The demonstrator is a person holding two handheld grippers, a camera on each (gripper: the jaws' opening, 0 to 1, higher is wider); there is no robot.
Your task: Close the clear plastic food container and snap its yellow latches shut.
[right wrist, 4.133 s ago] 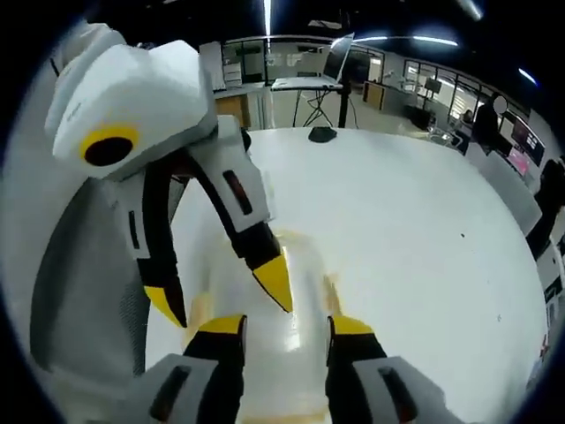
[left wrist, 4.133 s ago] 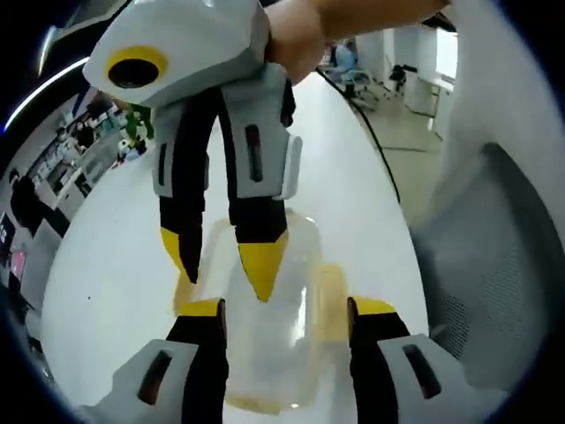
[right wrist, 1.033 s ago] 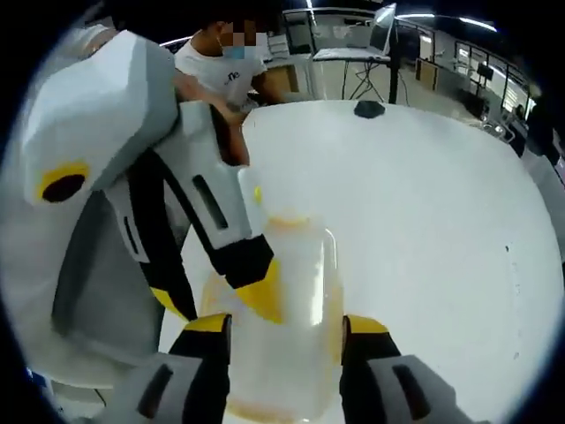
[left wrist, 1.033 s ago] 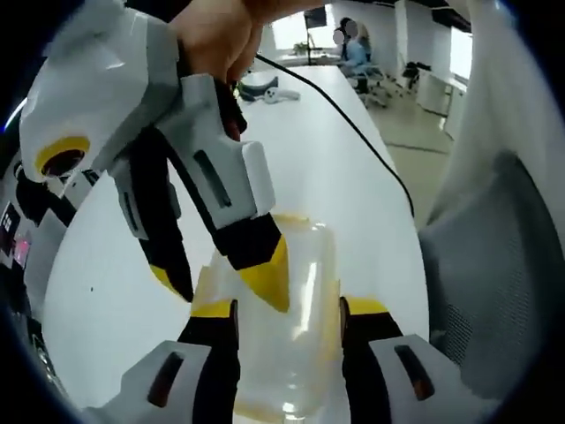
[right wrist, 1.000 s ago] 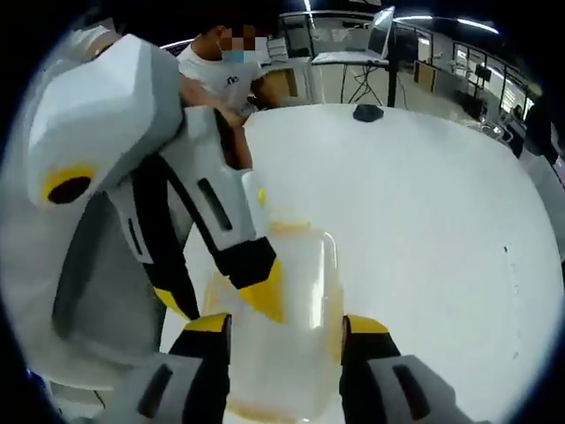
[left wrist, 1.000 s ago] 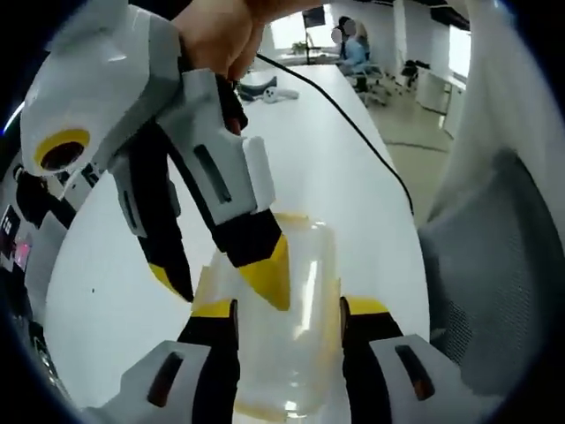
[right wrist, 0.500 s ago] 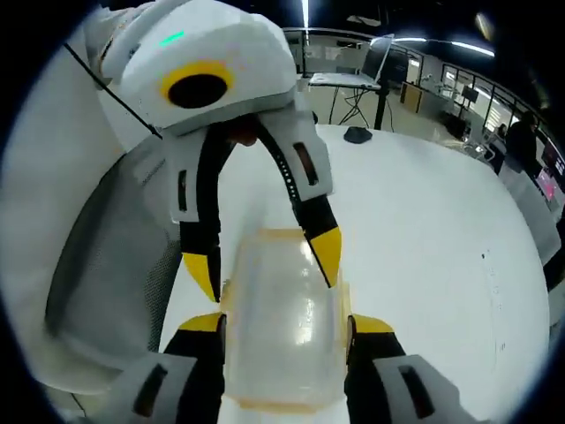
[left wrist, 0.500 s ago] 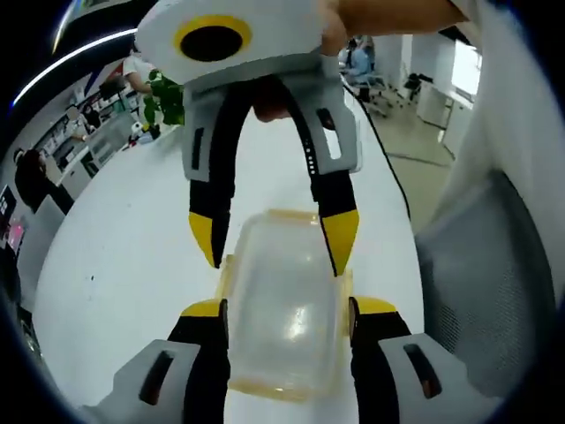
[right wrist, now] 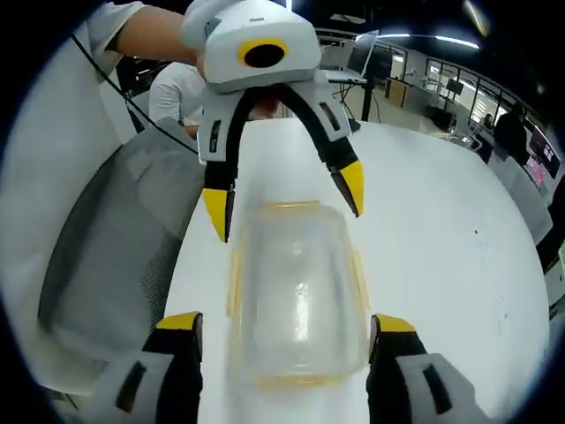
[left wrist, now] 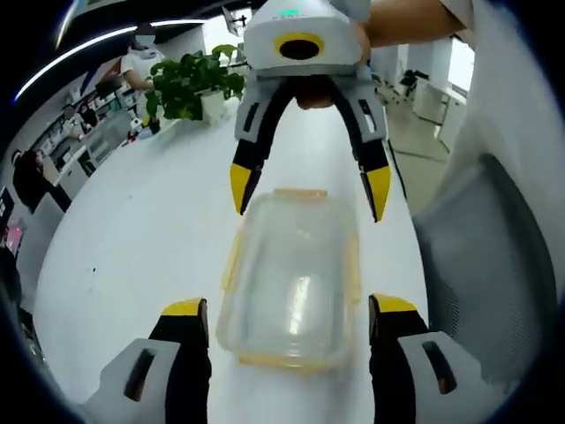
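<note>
Left gripper view: one container (left wrist: 291,287), two hand-held grippers (left wrist: 291,314) (left wrist: 309,190).

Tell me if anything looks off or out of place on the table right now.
Nothing stands out. The clear container sits flat on the white table with its lid on, nothing spilled. The left gripper and right gripper are open at opposite ends of it.

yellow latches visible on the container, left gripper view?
4. One latch on each side of the container: far end, near end, left long side, right long side. Whether each is snapped down is unclear.
</note>
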